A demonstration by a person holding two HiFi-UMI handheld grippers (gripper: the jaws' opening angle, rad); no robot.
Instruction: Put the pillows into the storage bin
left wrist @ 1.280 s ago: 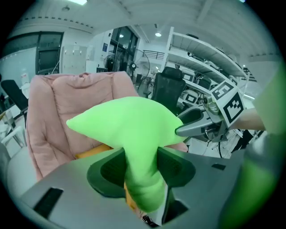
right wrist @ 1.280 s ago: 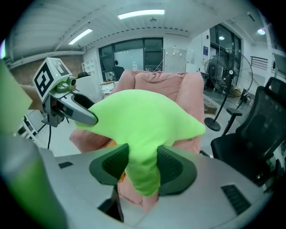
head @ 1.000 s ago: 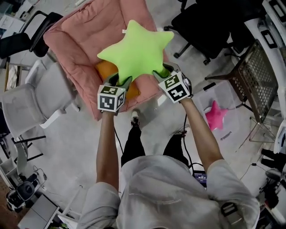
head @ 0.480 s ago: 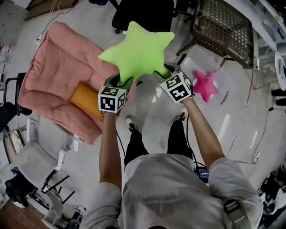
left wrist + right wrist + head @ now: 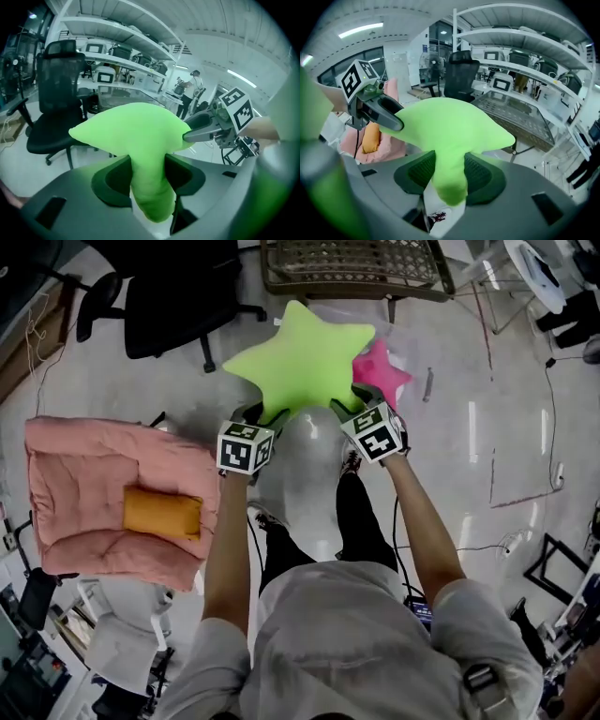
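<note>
A green star pillow (image 5: 300, 357) hangs in the air in front of me, held by two of its lower points. My left gripper (image 5: 267, 415) is shut on its left point and my right gripper (image 5: 349, 401) on its right point. In the left gripper view the green star pillow (image 5: 140, 140) is pinched between the pads; the right gripper view shows the green star pillow (image 5: 450, 140) squeezed the same way. A pink star pillow (image 5: 382, 371) lies on the floor just behind it. A wire-mesh storage bin (image 5: 352, 263) stands at the far side. An orange pillow (image 5: 161, 513) rests on a pink cushion (image 5: 84, 493).
A black office chair (image 5: 178, 287) stands at the far left, beside the bin. Cables run over the floor at the right (image 5: 487, 549). Shelves with equipment (image 5: 525, 56) line the wall behind the bin. My legs and shoes (image 5: 352, 460) are below the pillow.
I have turned with the green star pillow: the pink cushion slid from the upper centre to the lower left, and the mesh bin and pink star moved to the top centre. Both grips are unchanged.
</note>
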